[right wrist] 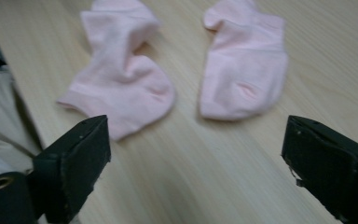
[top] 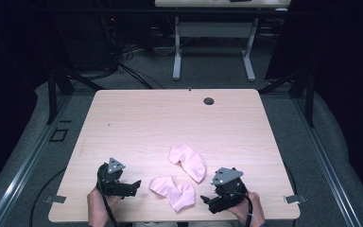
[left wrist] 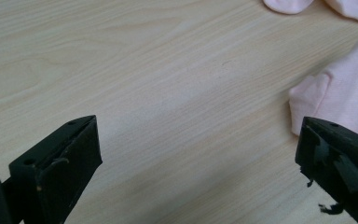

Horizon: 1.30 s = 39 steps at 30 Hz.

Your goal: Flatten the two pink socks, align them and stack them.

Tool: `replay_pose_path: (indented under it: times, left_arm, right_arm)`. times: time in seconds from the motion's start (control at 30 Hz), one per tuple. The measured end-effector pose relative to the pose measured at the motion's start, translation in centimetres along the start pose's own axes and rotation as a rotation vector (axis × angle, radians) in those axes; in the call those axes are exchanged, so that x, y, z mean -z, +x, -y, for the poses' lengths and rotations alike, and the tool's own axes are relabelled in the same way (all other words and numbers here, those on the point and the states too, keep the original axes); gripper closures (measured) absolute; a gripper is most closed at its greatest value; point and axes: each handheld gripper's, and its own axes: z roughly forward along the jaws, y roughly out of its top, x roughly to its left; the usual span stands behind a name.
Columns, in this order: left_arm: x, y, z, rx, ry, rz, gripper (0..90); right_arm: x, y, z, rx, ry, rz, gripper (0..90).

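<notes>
Socks first: near sock (top: 174,191) and far sock (top: 188,161) lie loose and unpaired on the worktop (top: 137,118), between my claws. Left claw (top: 134,185) and right claw (top: 207,202) both gape empty; nothing gripped yet, all work remains.

A pale wood-grain worktop (top: 137,118) carries two pink socks near its front edge: the near sock (top: 174,191) lies crumpled, the far sock (top: 188,161) just beyond it, apart.
</notes>
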Motion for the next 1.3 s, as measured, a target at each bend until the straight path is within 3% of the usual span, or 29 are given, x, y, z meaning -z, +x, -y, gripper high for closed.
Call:
replay_pose_path:
  times: [0.03,0.07,0.1,0.13,0.17,0.23,0.27,0.33,0.37,0.4,0.53,0.6,0.67,0.7,0.77,1.0,1.1,1.13,1.17,1.3]
  left_arm:
    - [0.0,-0.1,0.1,0.004,-0.001,0.001,0.0]
    - [0.0,-0.1,0.1,0.004,-0.001,0.001,0.0]
    - [0.0,-0.1,0.2,0.004,-0.002,-0.001,0.1]
    - [0.0,-0.1,0.2,0.004,-0.002,-0.001,0.1]
    - [0.0,-0.1,0.3,0.003,0.000,0.002,0.1]
    - [0.0,-0.2,0.3,0.007,0.001,0.004,0.1]
    - [0.0,-0.3,0.3,0.004,0.005,0.003,0.1]
    - [-0.1,-0.5,0.4,-0.005,0.008,0.006,0.1]
    - [-0.1,-0.5,0.4,-0.005,0.008,0.006,0.1]
    - [-0.1,-0.6,0.5,-0.003,0.005,0.007,0.1]
    - [0.0,-0.9,0.5,-0.016,-0.003,0.011,0.2]
    - [0.2,-1.1,0.4,-0.029,-0.011,0.022,0.9]
    - [0.2,-1.3,0.3,-0.039,-0.013,0.033,2.5]
    - [0.2,-1.3,0.3,-0.039,-0.013,0.033,3.1]
    - [0.2,-1.7,0.2,-0.058,-0.017,0.045,4.8]
    - [0.8,-2.7,-0.5,-0.113,-0.064,0.071,11.3]
    - [1.3,-3.7,-1.0,-0.166,-0.102,0.092,15.4]
    - [1.3,-3.7,-1.0,-0.166,-0.102,0.092,16.0]
    - [1.6,-4.4,-1.3,-0.205,-0.122,0.112,16.5]
    - [1.6,-5.5,-1.8,-0.264,-0.146,0.148,19.7]
  right_arm:
    - [-0.8,0.9,-0.4,0.016,-0.002,-0.045,16.6]
    - [-0.8,0.9,-0.4,0.016,-0.002,-0.045,16.6]
    - [-1.4,1.8,-0.8,0.043,0.004,-0.095,24.7]
    - [-1.4,1.8,-0.8,0.043,0.004,-0.095,24.7]
    - [-2.2,2.7,-1.2,0.077,0.015,-0.126,30.0]
    - [-2.6,3.1,-1.4,0.076,0.012,-0.149,32.6]
    - [-2.9,3.4,-1.6,0.102,0.035,-0.165,34.8]
    - [-4.3,4.4,-1.9,0.110,0.041,-0.215,42.3]
    - [-4.3,4.4,-1.9,0.110,0.041,-0.215,42.3]
    - [-5.0,4.7,-1.9,0.135,0.080,-0.232,45.8]
    - [-6.1,4.9,-1.5,0.130,0.110,-0.258,51.5]
    - [-6.4,4.9,-1.2,0.140,0.130,-0.247,61.3]
    - [-6.4,4.7,-1.1,0.126,0.124,-0.238,70.9]
    - [-6.4,4.7,-1.1,0.126,0.124,-0.238,70.9]
    - [-6.5,4.4,-0.7,0.093,0.084,-0.224,85.0]
    - [-5.8,3.1,-0.9,0.014,0.041,-0.286,86.7]
    - [-4.7,2.0,-1.5,-0.029,0.006,-0.314,86.6]
    - [-4.7,2.0,-1.5,-0.029,0.006,-0.314,86.6]
    - [-4.4,1.4,-1.6,-0.056,-0.005,-0.311,86.6]
    - [-4.0,0.4,-1.7,-0.088,-0.025,-0.318,86.6]
